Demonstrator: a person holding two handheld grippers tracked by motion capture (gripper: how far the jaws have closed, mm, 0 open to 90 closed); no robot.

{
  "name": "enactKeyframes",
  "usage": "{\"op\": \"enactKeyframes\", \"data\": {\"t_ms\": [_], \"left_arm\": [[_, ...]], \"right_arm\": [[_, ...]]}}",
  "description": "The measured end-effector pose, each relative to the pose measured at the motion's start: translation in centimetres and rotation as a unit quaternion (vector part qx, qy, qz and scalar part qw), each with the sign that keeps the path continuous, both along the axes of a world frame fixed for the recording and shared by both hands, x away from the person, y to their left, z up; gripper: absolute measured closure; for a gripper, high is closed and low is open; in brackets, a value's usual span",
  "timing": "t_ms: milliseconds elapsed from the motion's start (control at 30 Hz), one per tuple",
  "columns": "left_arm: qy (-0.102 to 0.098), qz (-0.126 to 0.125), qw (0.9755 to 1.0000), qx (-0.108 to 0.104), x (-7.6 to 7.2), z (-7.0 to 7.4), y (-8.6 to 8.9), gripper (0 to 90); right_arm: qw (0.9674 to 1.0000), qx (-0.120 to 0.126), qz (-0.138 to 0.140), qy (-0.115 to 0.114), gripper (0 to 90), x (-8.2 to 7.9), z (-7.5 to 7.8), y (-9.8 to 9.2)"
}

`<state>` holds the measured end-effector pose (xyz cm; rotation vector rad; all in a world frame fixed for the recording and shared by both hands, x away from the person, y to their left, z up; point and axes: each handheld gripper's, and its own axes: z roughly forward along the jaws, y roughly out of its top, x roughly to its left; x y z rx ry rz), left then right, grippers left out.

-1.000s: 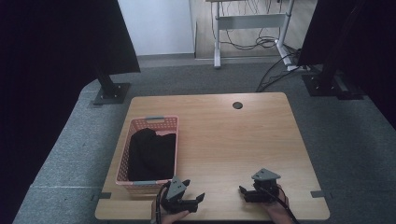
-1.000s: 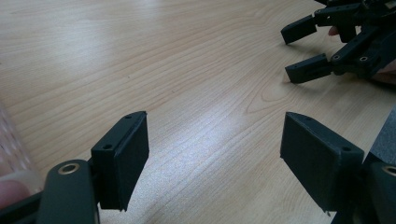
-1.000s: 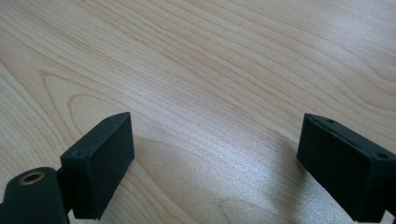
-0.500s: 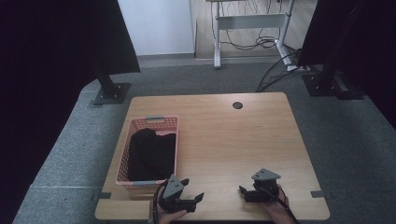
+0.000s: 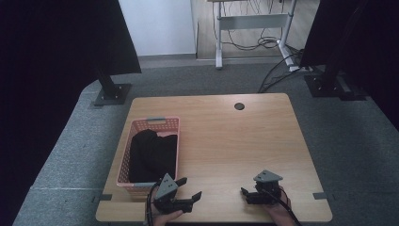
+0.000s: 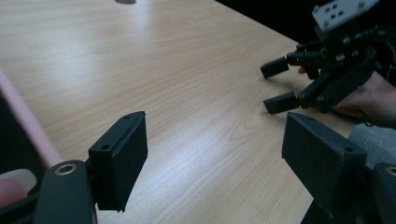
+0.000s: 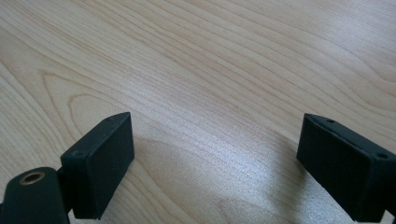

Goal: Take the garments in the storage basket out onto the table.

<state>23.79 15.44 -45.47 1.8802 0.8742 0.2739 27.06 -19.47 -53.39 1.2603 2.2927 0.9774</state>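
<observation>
Both my grippers, left [image 5: 187, 187] and right [image 5: 246, 194], rest low at the bench's [image 5: 226, 136] bottom edge, fingers apart and empty, probably a ready pose; the likely work piece, dark cloth [image 5: 150, 153], sits in the pink basket [image 5: 123, 165] at lower left.

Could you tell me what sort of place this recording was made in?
Probably a lab or office set up for recording: a bare wooden table on grey carpet, a desk frame with loose cables behind it, and dark stands flanking the table. A pink basket holds black cloth.
</observation>
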Motion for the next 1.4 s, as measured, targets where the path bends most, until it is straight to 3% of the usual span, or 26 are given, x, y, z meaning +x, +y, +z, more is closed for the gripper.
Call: {"op": "enactKeyframes", "data": {"t_ms": [133, 500, 1133, 1400], "left_arm": [[-0.019, 0.021, 0.9996, -0.004, 0.0, 1.1, 1.3, 22.6], [-0.029, 0.061, 0.9977, -0.013, 0.6, 1.9, 3.7, 22.6], [-0.03, 0.077, 0.9965, -0.014, 0.9, 2.1, 4.8, 22.4], [-0.031, 0.09, 0.9955, -0.004, 1.2, 2.0, 5.4, 22.3]], "right_arm": [[1.0, 0.0, 0.0, 0.0, 10.6, 0.0, 0.0, 0.0], [1.0, 0.0, 0.0, 0.0, 10.6, 0.0, 0.0, 0.0], [1.0, 0.001, 0.0, 0.001, 10.6, 0.0, 0.0, 0.0], [1.0, 0.001, 0.0, 0.001, 10.7, 0.0, 0.0, 0.0]]}}
